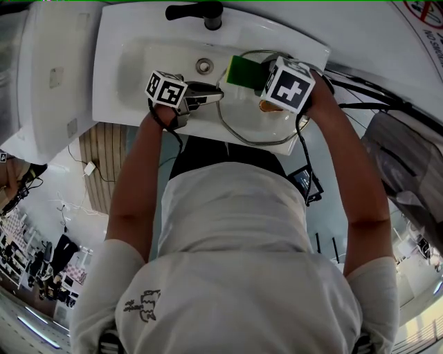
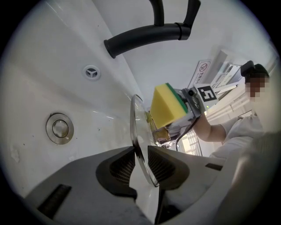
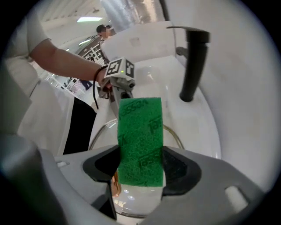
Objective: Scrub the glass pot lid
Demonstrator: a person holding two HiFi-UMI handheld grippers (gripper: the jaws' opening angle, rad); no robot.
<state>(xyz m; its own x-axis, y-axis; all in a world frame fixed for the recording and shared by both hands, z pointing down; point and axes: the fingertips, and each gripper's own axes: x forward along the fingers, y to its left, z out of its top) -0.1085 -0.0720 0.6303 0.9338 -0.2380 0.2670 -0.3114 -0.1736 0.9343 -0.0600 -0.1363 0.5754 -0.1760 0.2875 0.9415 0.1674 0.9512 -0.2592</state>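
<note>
The glass pot lid (image 1: 252, 117) is held over the white sink basin (image 1: 138, 62), its metal rim (image 2: 139, 145) edge-on between the jaws of my left gripper (image 2: 140, 165), which is shut on it. In the head view the left gripper (image 1: 213, 97) grips the lid's left rim. My right gripper (image 3: 140, 169) is shut on a sponge with a green scouring face (image 3: 140, 136) and a yellow body (image 2: 167, 105). The sponge (image 1: 243, 71) lies against the lid's far side. A copper-coloured knob (image 3: 115, 182) shows under the glass.
A black faucet (image 1: 201, 12) stands at the back of the sink, its spout (image 2: 145, 37) above the lid. The drain (image 1: 203, 66) and an overflow hole (image 2: 91, 72) lie left of the lid. Cables trail from both grippers.
</note>
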